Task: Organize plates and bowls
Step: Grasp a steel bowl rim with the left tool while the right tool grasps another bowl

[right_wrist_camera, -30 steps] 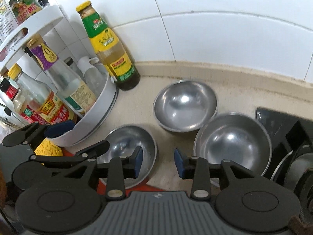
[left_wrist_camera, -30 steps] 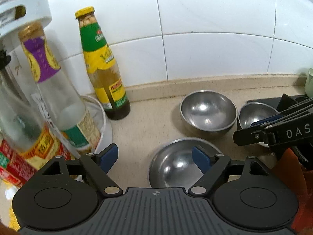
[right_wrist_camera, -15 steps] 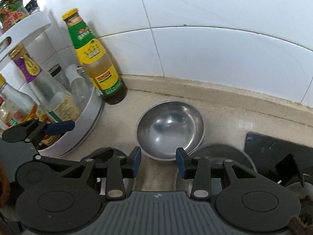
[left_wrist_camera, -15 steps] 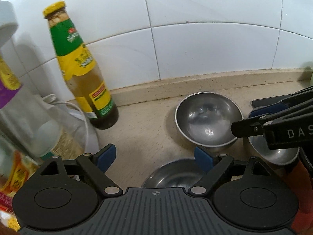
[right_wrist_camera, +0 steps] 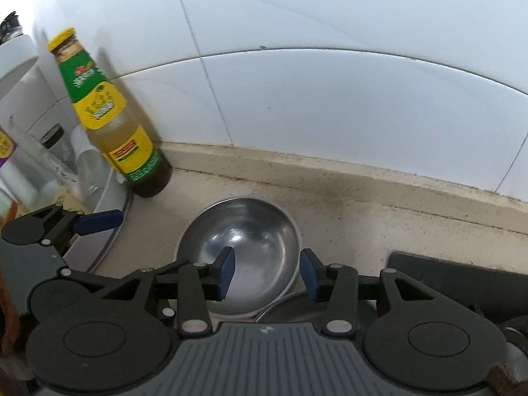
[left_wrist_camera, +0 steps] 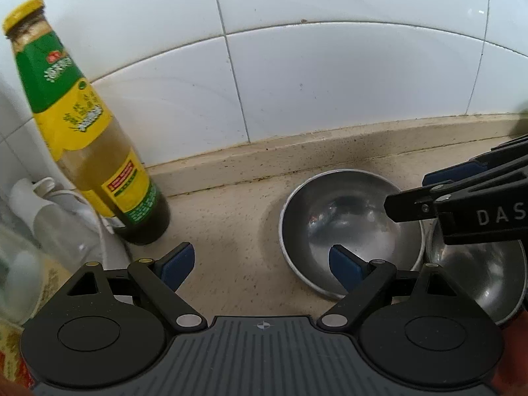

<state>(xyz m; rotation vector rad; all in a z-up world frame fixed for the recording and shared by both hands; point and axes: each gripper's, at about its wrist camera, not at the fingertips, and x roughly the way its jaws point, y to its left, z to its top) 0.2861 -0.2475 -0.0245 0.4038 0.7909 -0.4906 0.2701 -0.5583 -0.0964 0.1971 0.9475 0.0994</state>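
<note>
A steel bowl (left_wrist_camera: 349, 221) sits on the beige counter near the back wall; it also shows in the right wrist view (right_wrist_camera: 244, 247). A second steel bowl (left_wrist_camera: 478, 270) lies just right of it, partly under my right gripper's body. My left gripper (left_wrist_camera: 260, 267) is open and empty, its right pad (left_wrist_camera: 343, 265) over the first bowl's near rim. My right gripper (right_wrist_camera: 265, 274) is open and empty, its jaws straddling that bowl's right rim; it shows from the side in the left wrist view (left_wrist_camera: 462, 198).
A green-and-yellow sauce bottle (left_wrist_camera: 85, 138) stands left by the tiled wall, also in the right wrist view (right_wrist_camera: 112, 122). A white condiment rack (right_wrist_camera: 99, 231) with several bottles is at far left. A black stove edge (right_wrist_camera: 462, 280) lies to the right.
Both grippers have moved forward and lower toward the back bowl. The nearest third bowl has dropped out of view beneath them. Both stay open.
</note>
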